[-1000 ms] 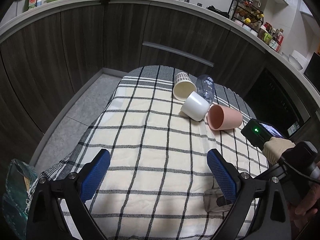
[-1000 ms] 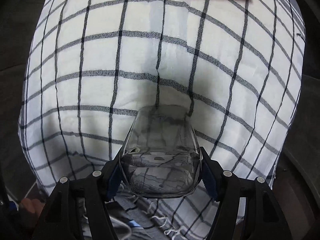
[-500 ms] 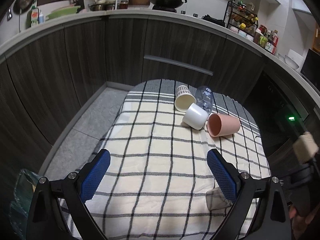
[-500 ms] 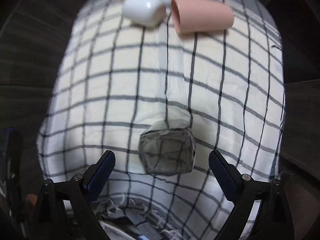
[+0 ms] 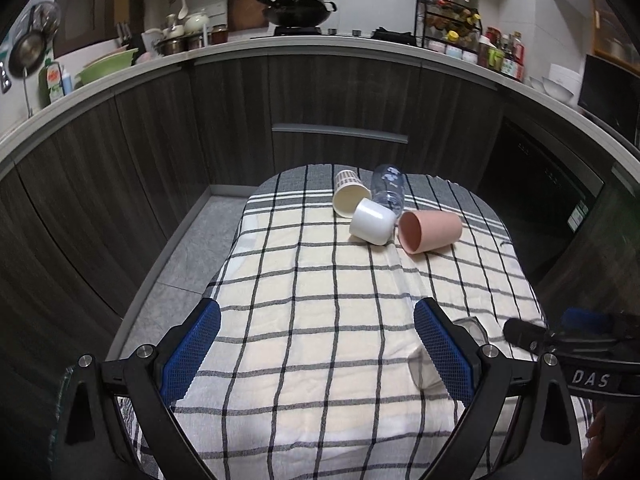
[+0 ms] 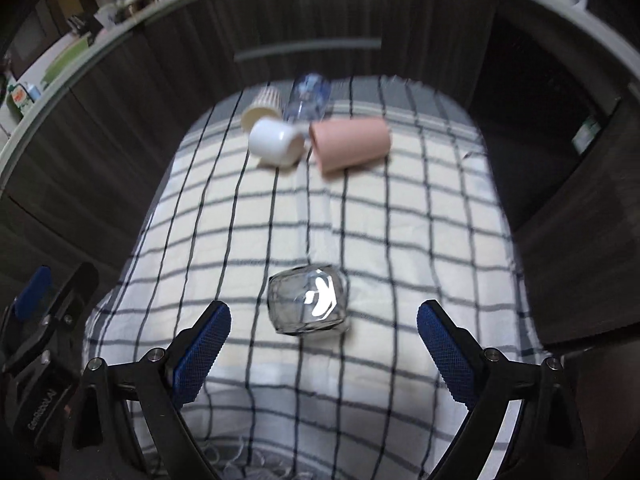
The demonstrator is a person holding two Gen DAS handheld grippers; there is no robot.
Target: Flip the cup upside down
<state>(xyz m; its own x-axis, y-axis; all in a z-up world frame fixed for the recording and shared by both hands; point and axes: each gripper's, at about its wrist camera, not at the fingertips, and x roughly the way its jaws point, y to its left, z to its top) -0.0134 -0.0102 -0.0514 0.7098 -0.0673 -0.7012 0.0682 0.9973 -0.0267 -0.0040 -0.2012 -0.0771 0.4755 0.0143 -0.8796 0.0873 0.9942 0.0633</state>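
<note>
Glass [image 6: 307, 299] sits upside down on the cloth [image 6: 400, 240], lower centre.
Right gripper [image 6: 324, 354] spread wide, gripping nothing; left gripper [image 5: 318, 354] spread too.

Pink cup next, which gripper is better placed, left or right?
Right, probably. Both grippers are open, but the pink cup lies on the right half of the table, nearer the right gripper than the left gripper.

Right hand-held gripper [image 5: 592, 378] body, left wrist view: white letters "DAS"
Left hand-held gripper [image 6: 40, 408] body, right wrist view: small white lettering, too blurred to read
Bottle labels on counter [image 5: 320, 42]: illegible
</note>
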